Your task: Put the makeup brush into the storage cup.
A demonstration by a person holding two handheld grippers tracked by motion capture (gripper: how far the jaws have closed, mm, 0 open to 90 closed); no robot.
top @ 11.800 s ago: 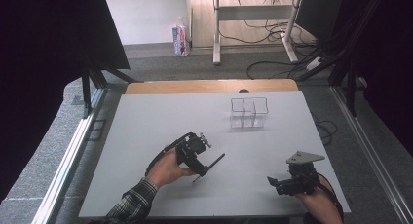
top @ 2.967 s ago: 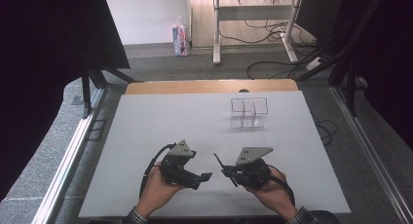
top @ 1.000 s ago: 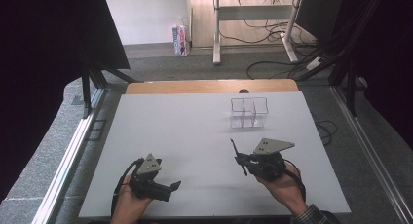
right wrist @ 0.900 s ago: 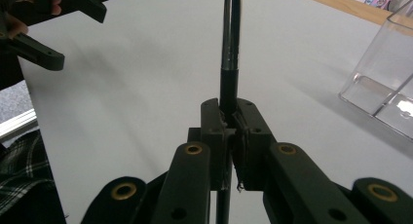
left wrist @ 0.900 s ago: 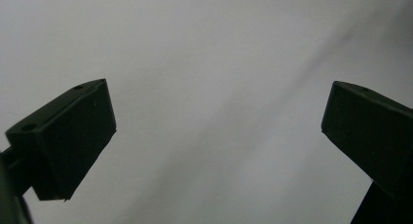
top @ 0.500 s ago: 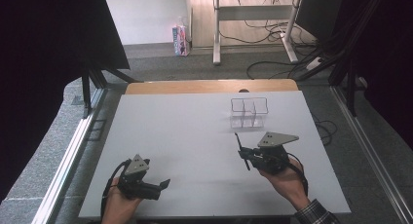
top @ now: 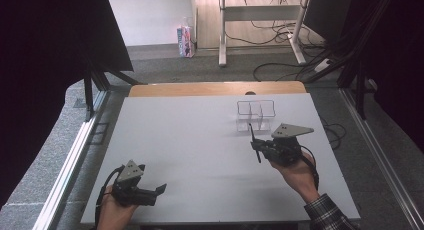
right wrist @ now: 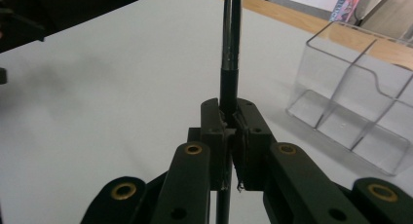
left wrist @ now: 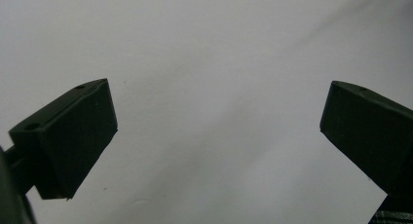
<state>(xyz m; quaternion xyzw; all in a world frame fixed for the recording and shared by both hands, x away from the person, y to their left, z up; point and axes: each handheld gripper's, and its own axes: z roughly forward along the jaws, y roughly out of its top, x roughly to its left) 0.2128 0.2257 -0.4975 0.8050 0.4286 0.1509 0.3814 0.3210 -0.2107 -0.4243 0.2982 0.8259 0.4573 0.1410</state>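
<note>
White tabletop [top: 200, 140] under both my jaws. Clear divided organizer [right wrist: 360, 102] sits ahead and to the right of the right gripper [right wrist: 230, 121], not touching. Its jaws are clamped tight on a black pen [right wrist: 230, 44], which stands straight out between them. Left gripper [left wrist: 219, 131]: jaws spread wide, nothing between.

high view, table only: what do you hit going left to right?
Left tool, jaws open and empty → black pen clamped upright in the right tool → grey three-cornered plate on top of that tool. The clear plastic organizer sits farther back, overlapping the pen's position, so it is left out of the order.
</note>
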